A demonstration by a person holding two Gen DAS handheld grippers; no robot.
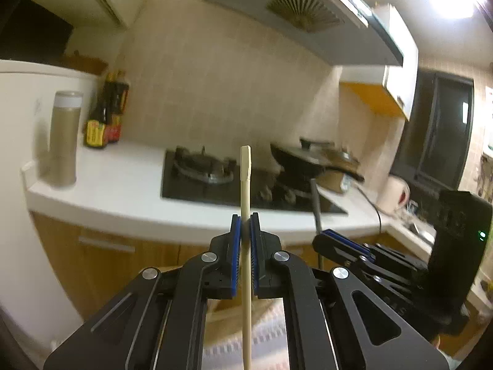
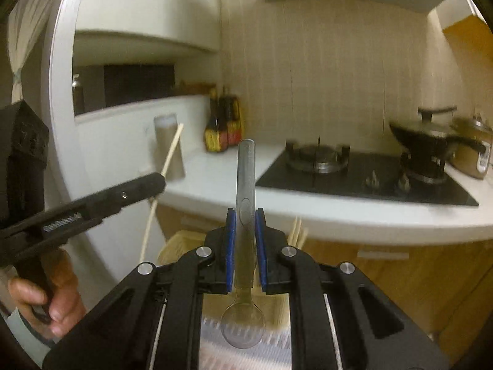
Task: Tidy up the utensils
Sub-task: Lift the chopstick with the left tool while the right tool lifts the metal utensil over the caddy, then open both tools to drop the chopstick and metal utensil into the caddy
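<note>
Both grippers are loaded and held up facing the kitchen counter. The left gripper has its blue pads clamped on a wooden chopstick; the stick's long axis runs upright through the jaws, square end above the pads, thin end dropping out of frame below. The right gripper is closed on the flat handle of a metal spoon, also upright, handle tip up and bowl hanging low behind the fingers. The relation that counts: each utensil stands crosswise to its gripper's pointing line, so dropping one into a holder probably needs the wrist held so the lower end goes in first. The likely target is the tall brown cylinder at the near-left end of the counter, left of both jaws; the left gripper appears nearer to it. Whether its top is open or capped cannot be told, since both views are blurred. The right wrist view alone shows the spoon bowl, the person's hand on the left gripper's grip, and a woven basket with more sticks low under the counter edge. The left wrist view alone shows the right gripper from the side and the range hood.
</note>
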